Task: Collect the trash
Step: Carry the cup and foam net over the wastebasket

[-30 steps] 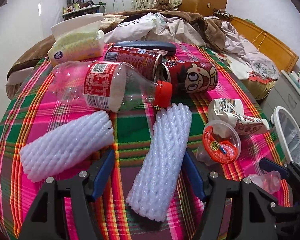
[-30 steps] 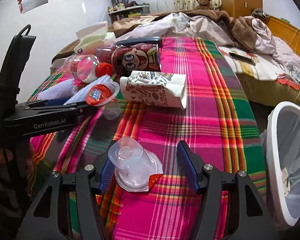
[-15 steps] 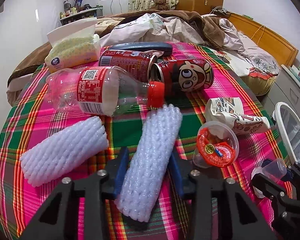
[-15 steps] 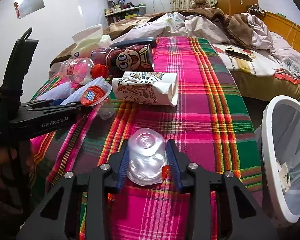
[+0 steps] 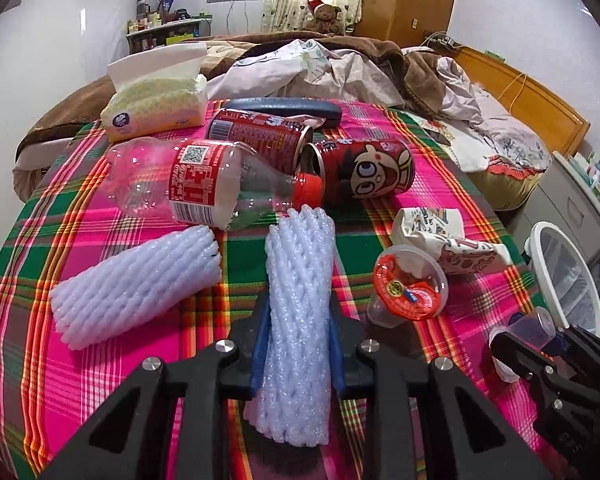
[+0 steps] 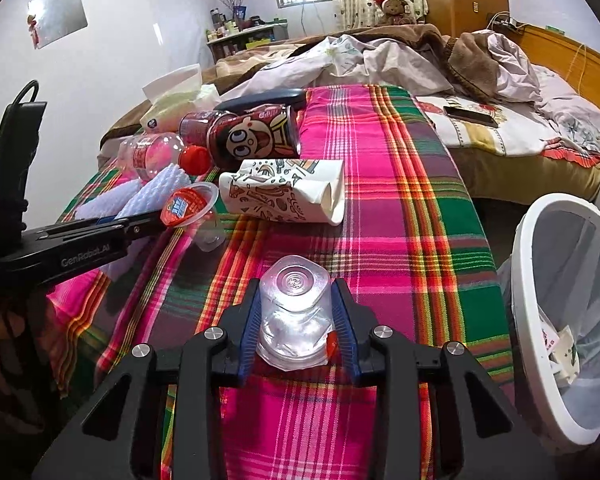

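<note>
Left wrist view shows my left hand-held gripper (image 5: pixel 298 344) clamped on the white foam net sleeve (image 5: pixel 300 300), its jaws having just closed in on the lower half of the tube. That sleeve lies on the plaid desk (image 5: pixel 411 208) pointing toward 12 o'clock, its far tip touching the red cap of the clear plastic bottle (image 5: pixel 204 188). I judge the foam very light, soft and springy: it squashes under the pads, so the grip sits deep, and the long free end toward 12 o'clock may droop or wag when I lift. Holding nearer the middle would balance it better, though its weight is too small to matter much.

Right wrist view has my right hand-held gripper (image 6: pixel 296 320) clamped on the clear plastic cup (image 6: pixel 294 312), which lies upside down between the blue pads; the jaws have come in and settled on its walls. Thin plastic like this is light, slick and easily crushed; the sides already look dented. A red scrap of lid film hangs at its rim at 4 o'clock. I would keep pressure modest and carry it level.

At 3 o'clock in that view stands the white bin (image 6: pixel 531 264), near the desk edge, with some scraps inside. Both pieces should drop in easily, I think.
</note>
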`<state>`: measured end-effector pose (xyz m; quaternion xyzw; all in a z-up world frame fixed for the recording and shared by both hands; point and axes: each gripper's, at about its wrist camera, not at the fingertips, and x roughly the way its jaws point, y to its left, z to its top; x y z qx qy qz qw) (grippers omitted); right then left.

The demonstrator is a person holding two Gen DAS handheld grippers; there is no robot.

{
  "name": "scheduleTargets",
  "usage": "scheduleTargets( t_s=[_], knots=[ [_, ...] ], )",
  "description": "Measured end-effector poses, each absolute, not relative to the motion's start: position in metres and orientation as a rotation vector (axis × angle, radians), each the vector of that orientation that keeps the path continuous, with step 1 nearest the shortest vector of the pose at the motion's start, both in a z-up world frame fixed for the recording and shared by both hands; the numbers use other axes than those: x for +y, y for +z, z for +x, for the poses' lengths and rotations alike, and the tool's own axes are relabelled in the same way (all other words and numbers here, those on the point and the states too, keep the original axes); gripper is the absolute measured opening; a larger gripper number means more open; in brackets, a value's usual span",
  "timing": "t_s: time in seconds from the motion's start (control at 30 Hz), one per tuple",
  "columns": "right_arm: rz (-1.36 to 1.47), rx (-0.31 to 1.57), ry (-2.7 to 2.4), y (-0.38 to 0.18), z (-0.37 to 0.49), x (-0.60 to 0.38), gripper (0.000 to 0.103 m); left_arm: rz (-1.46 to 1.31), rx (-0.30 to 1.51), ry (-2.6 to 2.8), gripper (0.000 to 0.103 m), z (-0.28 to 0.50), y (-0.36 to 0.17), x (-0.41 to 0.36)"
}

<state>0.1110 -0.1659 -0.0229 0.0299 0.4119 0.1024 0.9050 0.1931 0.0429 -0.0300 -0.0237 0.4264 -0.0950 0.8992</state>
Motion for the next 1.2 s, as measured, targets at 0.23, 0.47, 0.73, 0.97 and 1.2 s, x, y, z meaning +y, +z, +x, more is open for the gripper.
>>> scheduleTargets(
  t_s=[0.23,0.47,0.73,0.97,1.2],
  knots=[
    [0.072,0.818,0.212,-0.013,0.108,-0.172,0.036,-0.063,0.854,-0.212,0.027,0.179,-0.016,0.04],
    [0.079,0.775,0.206,-0.001,0.102,-0.181,0.036,-0.06,0.812,-0.23,0.027,0.168,0.002,0.033],
    [0.084,0.722,0.175,0.016,0.096,-0.201,0.036,-0.053,0.774,-0.289,0.027,0.159,0.021,0.004],
    [0.098,0.679,0.115,0.03,0.09,-0.234,0.036,-0.028,0.747,-0.366,0.027,0.155,0.034,-0.037],
    [0.109,0.657,0.046,0.037,0.084,-0.265,0.036,-0.009,0.738,-0.455,0.027,0.154,0.042,-0.084]
  ],
)
